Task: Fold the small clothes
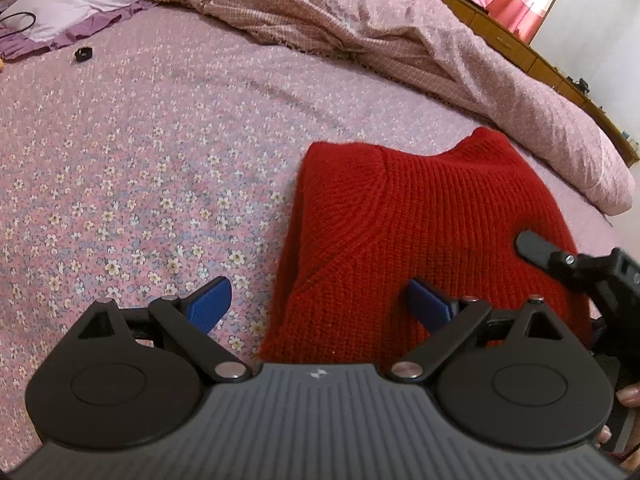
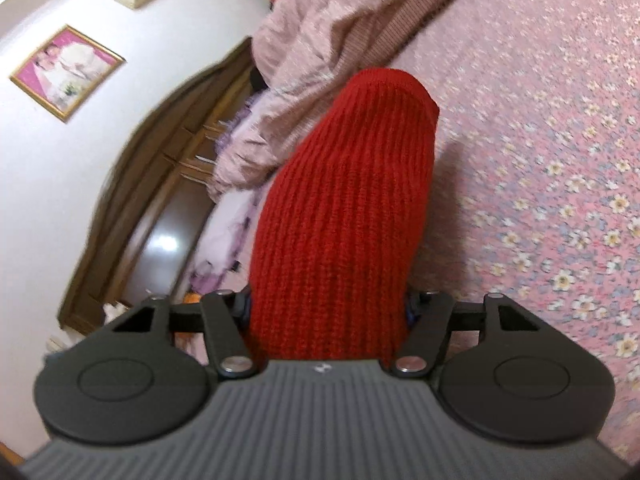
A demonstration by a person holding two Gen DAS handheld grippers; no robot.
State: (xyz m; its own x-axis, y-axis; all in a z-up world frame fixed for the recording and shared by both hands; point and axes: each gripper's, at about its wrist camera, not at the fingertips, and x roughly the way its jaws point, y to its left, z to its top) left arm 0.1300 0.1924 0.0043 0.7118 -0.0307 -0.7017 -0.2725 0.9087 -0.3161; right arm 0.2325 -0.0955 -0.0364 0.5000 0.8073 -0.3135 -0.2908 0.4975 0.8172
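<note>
Red sweater (image 1: pixel 420 240) half-folded on flowered bed (image 1: pixel 140 160). Left gripper (image 1: pixel 320 300) spread wide over near edge, holding nothing. Right gripper (image 2: pixel 328 308) clamped on lifted knit panel. Likely trouble: thick knit slipping free, or dragging and undoing the fold beneath.

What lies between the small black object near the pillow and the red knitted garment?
Left wrist view: only bare floral bedsheet lies between the small black object and the red knitted garment. Nothing else rests on that stretch.
</note>
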